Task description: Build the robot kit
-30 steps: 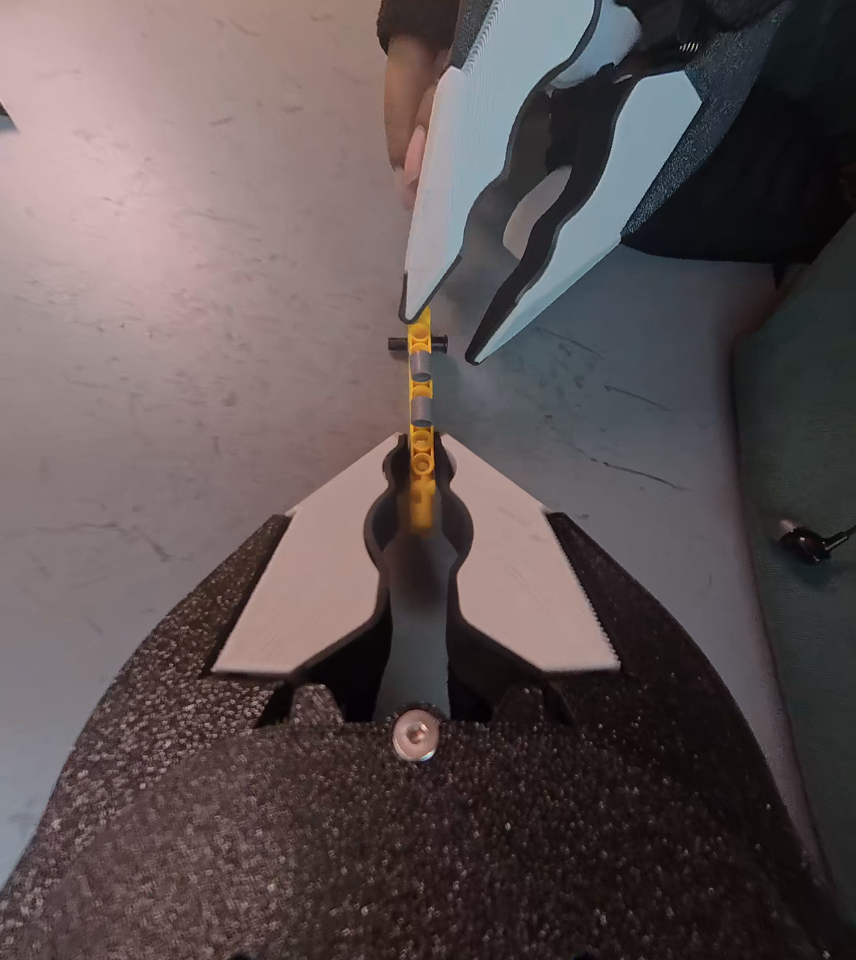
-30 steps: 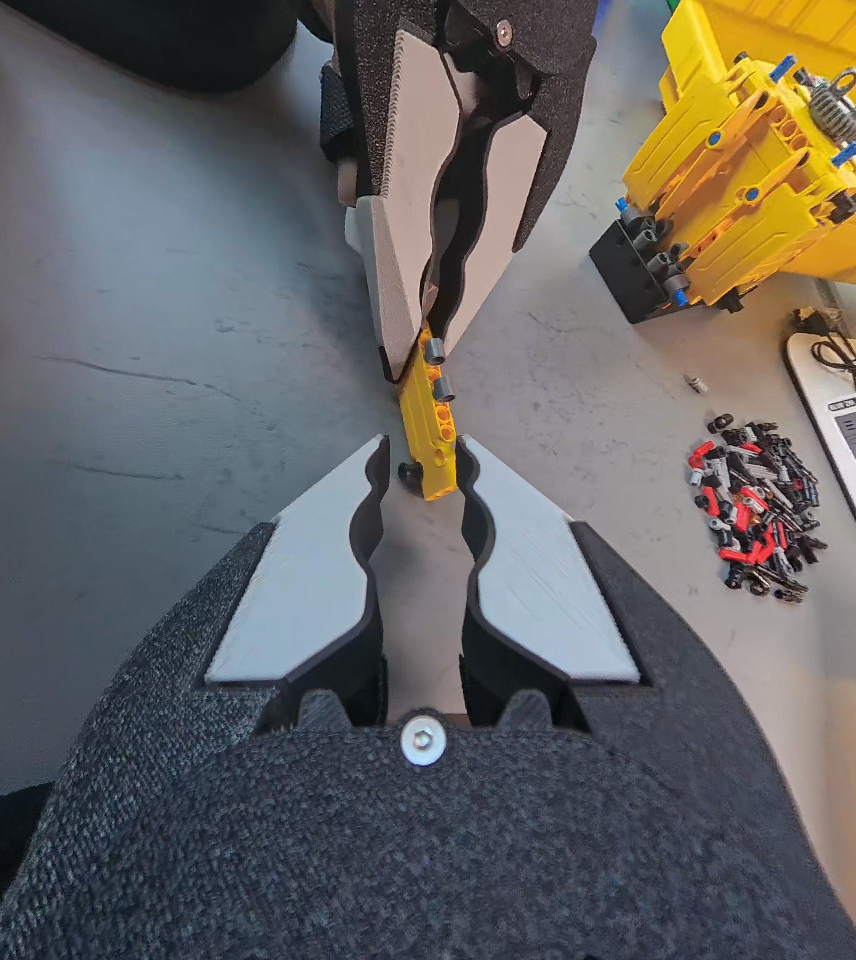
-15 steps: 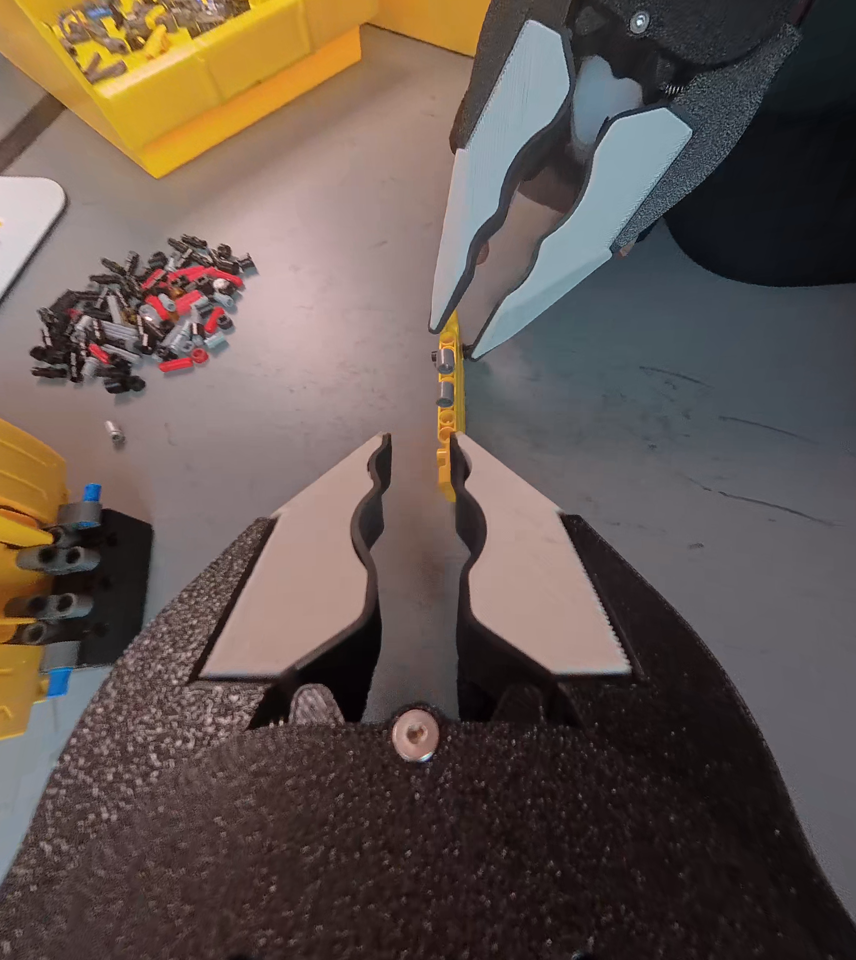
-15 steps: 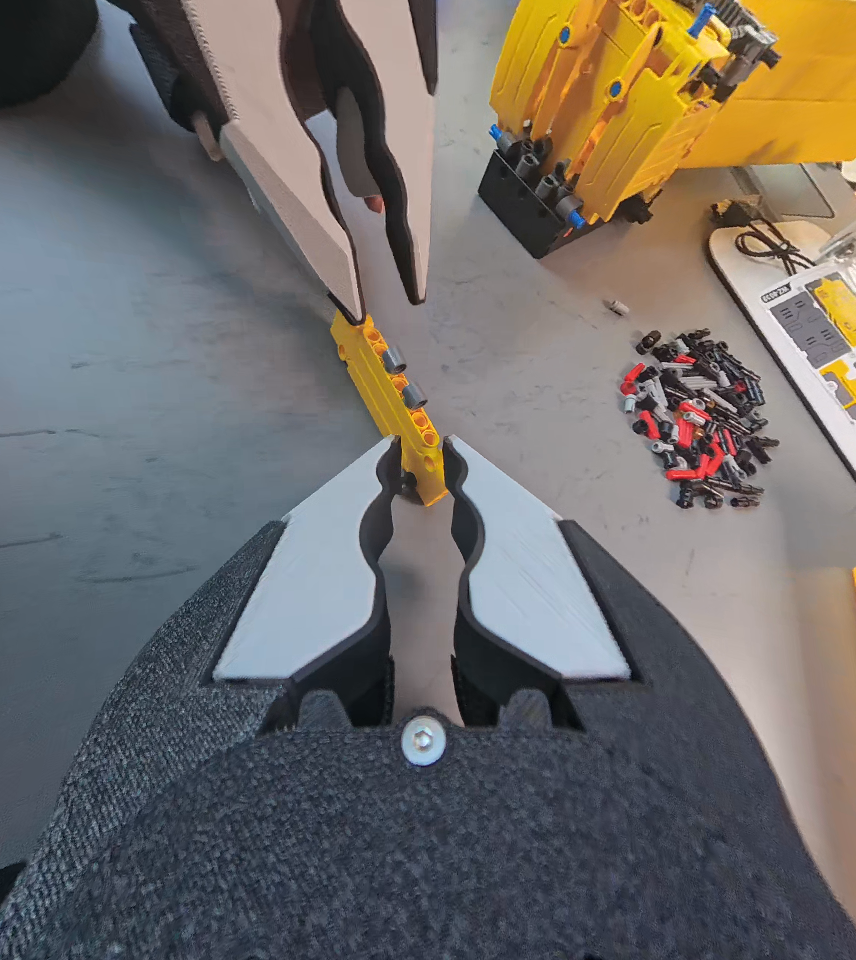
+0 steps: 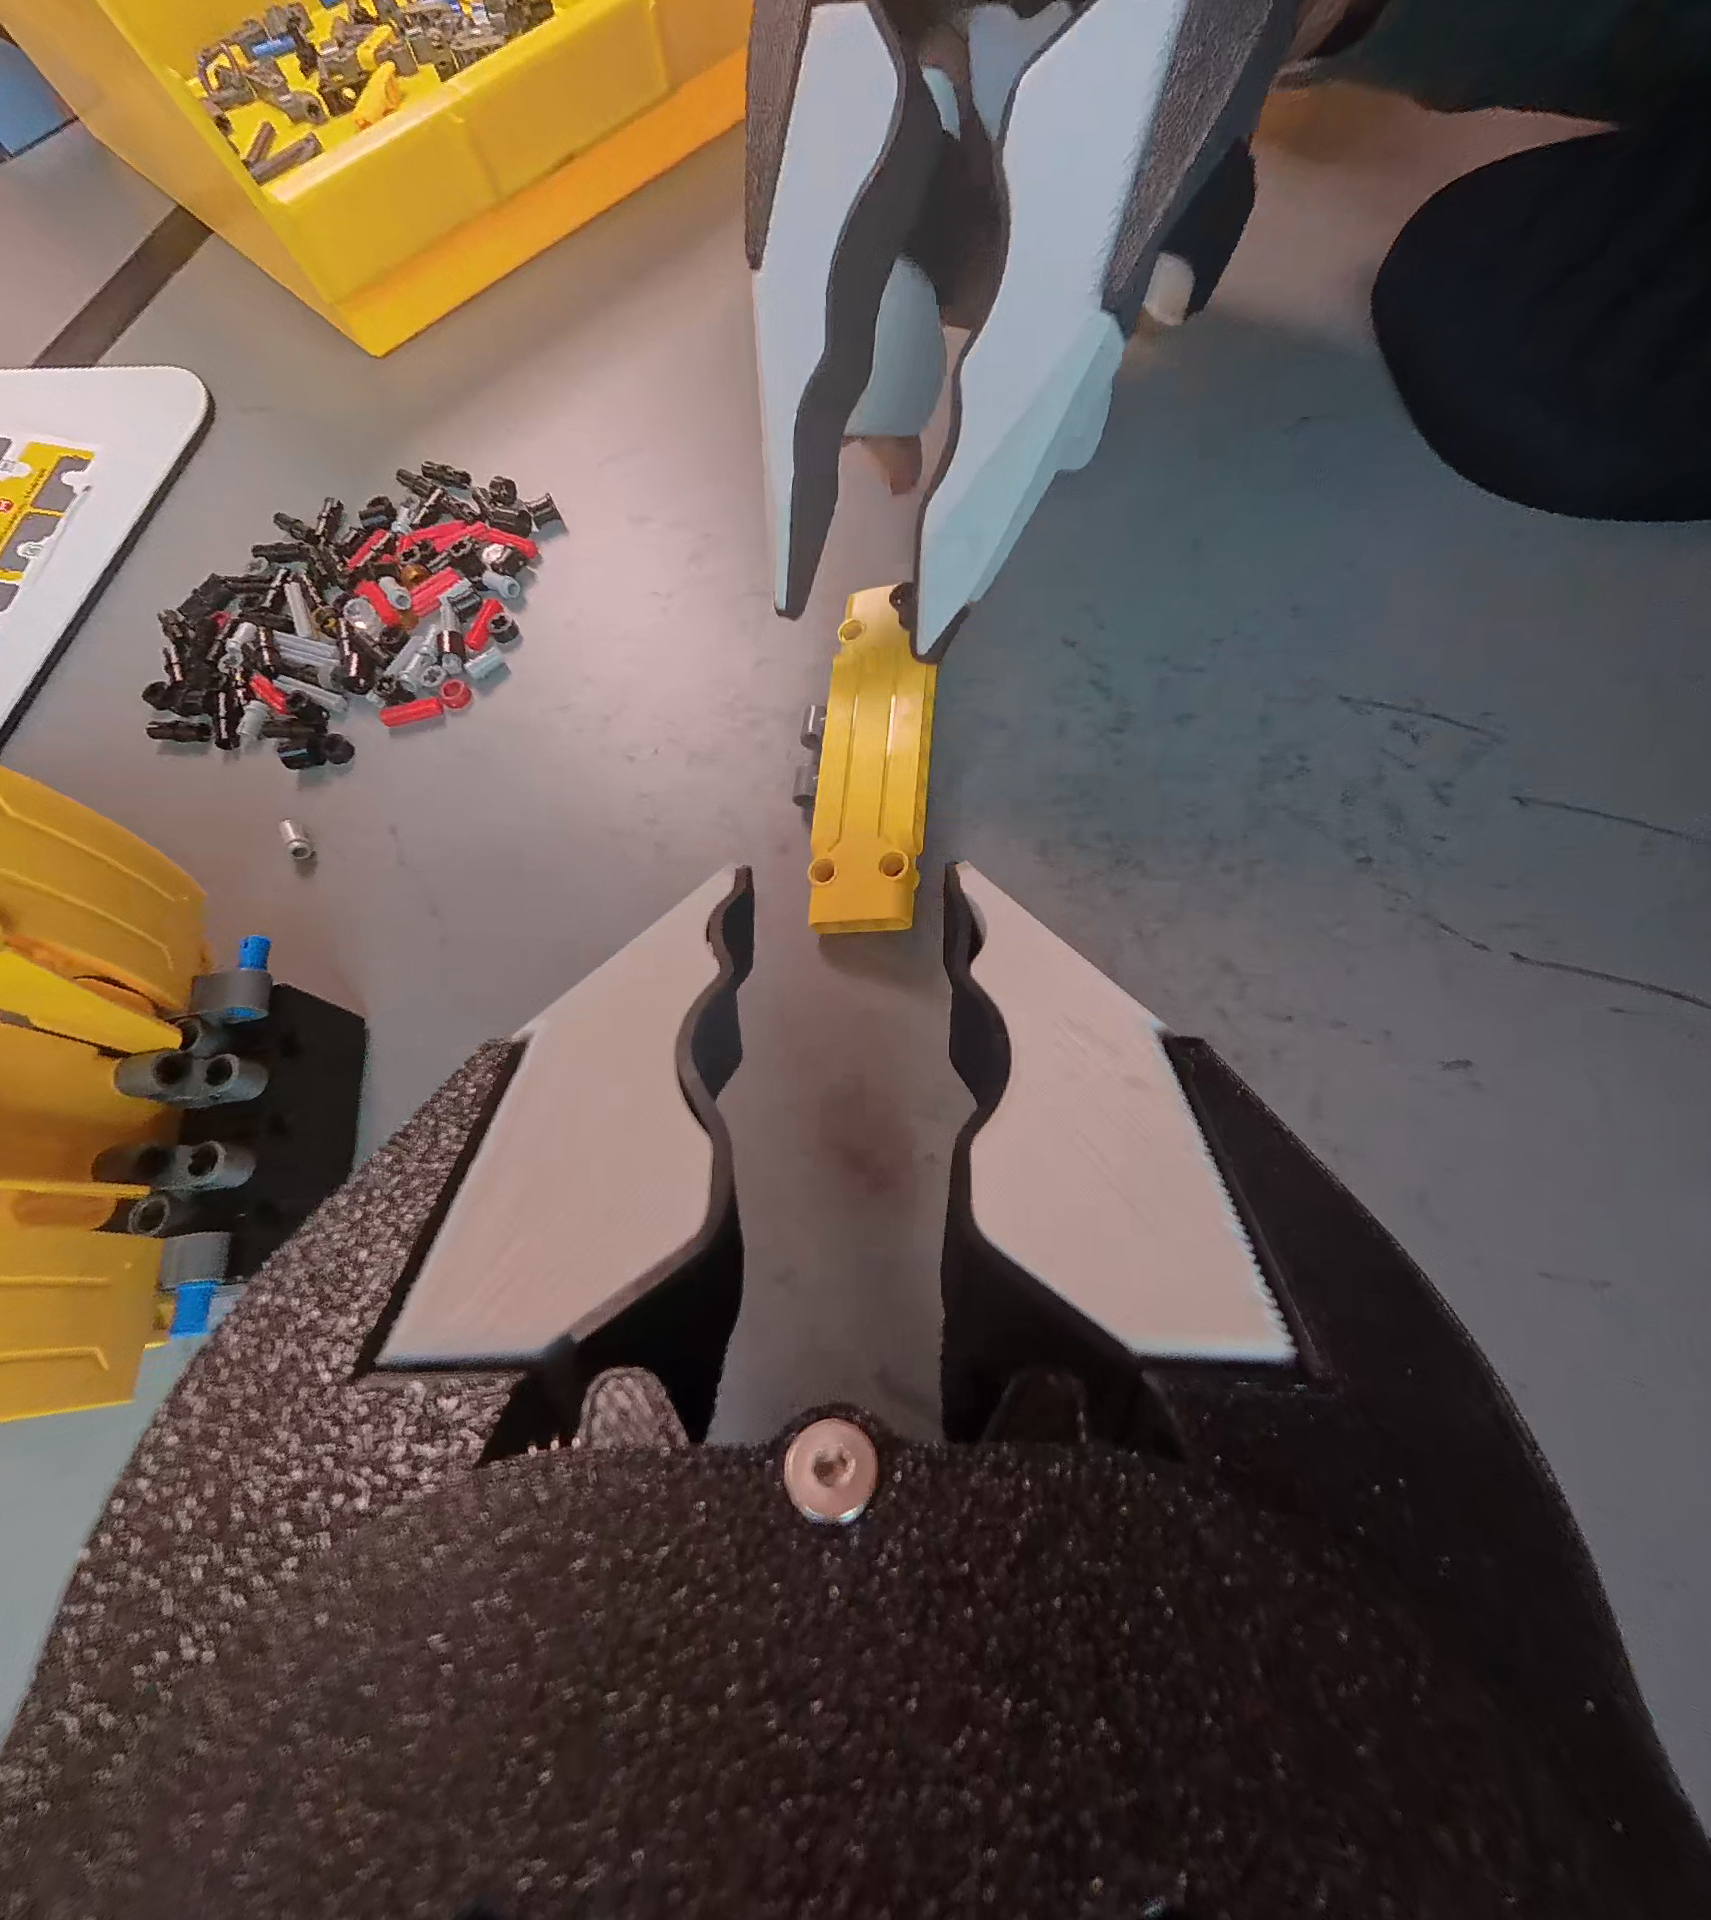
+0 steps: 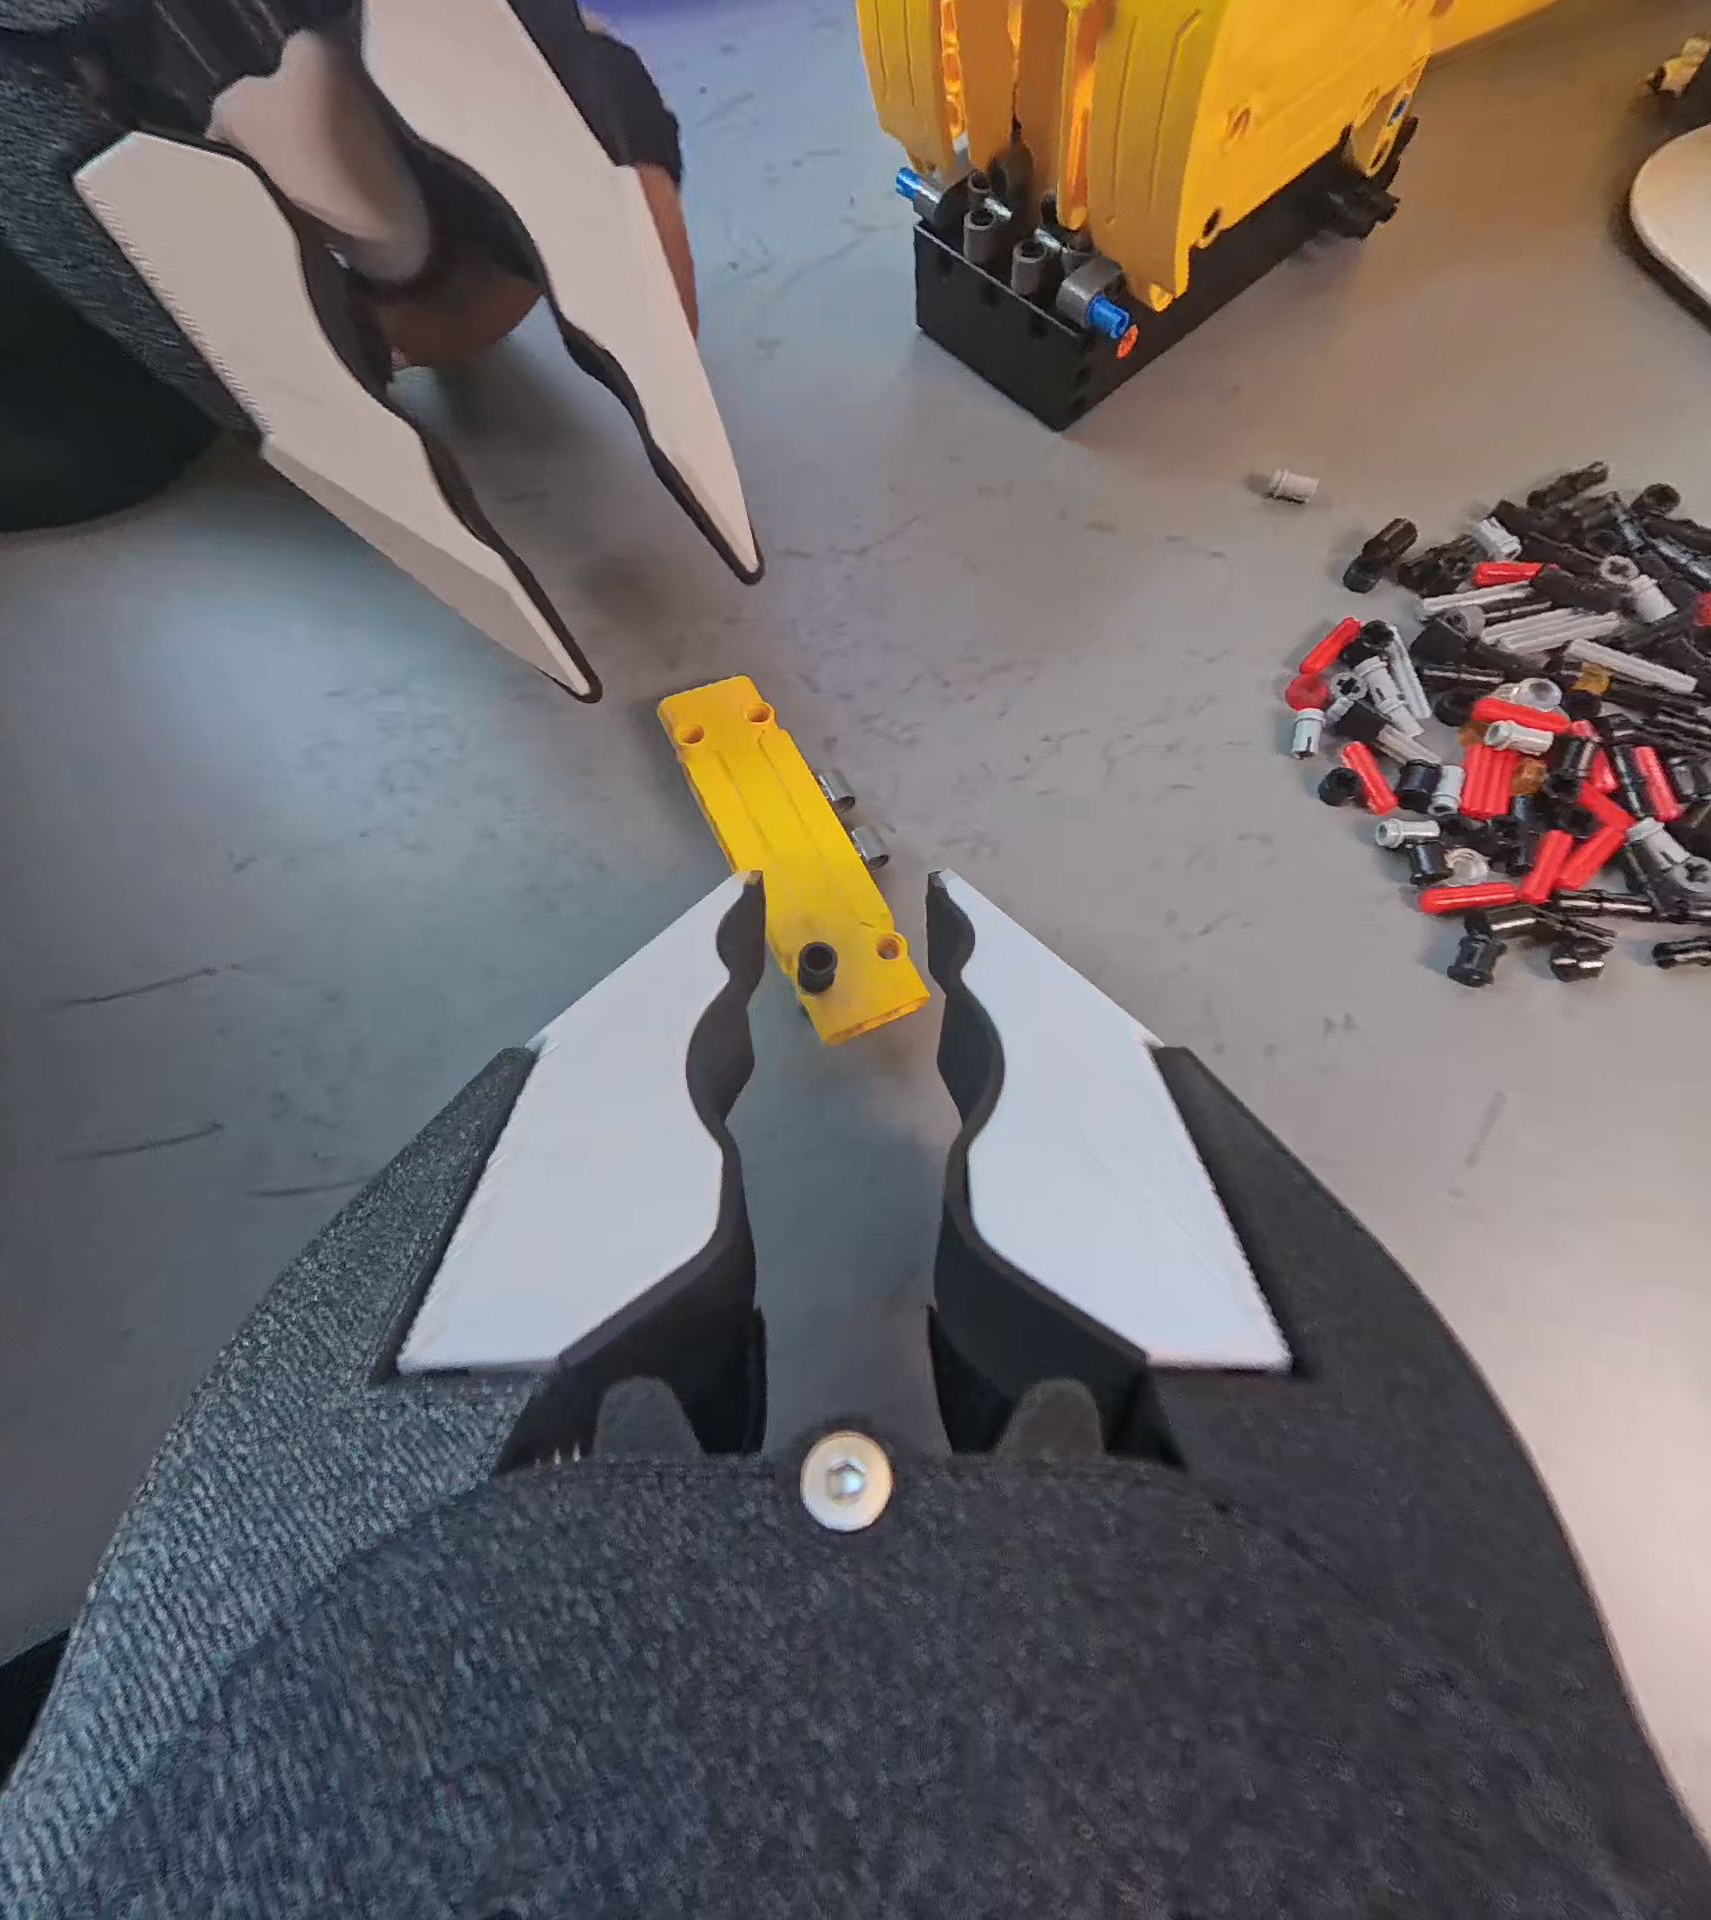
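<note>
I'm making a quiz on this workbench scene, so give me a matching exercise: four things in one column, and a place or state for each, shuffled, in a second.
Things
1. yellow panel piece
2. pile of small pins
3. left gripper
4. yellow bin

Places or states
A. open, holding nothing
B. lying flat between both grippers' tips
C. loose heap of black, red and grey
D. holds mixed parts at the table's far edge

Pairs: 1-B, 2-C, 3-A, 4-D
</note>
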`<act>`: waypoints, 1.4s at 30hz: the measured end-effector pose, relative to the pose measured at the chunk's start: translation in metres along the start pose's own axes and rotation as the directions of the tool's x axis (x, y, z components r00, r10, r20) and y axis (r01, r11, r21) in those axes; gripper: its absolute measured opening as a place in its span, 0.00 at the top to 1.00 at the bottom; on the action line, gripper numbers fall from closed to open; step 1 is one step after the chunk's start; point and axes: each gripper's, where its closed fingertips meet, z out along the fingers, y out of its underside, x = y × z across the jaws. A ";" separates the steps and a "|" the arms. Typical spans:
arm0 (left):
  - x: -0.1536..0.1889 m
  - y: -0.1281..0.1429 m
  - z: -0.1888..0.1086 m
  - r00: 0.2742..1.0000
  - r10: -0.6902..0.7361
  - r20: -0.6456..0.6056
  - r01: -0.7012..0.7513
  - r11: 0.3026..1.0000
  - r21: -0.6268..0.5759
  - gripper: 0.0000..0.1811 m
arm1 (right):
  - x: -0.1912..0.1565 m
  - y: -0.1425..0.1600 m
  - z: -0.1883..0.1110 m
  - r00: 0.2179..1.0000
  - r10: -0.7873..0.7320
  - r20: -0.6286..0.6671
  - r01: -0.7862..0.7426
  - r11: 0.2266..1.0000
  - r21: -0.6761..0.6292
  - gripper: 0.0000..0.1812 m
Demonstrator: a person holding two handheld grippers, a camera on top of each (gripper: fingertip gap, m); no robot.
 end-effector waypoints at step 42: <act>-0.071 -0.061 -0.074 0.918 -0.291 0.267 0.110 0.837 0.536 0.97 | -0.011 -0.001 -0.001 0.962 -0.257 -0.087 0.264 0.961 0.078 0.66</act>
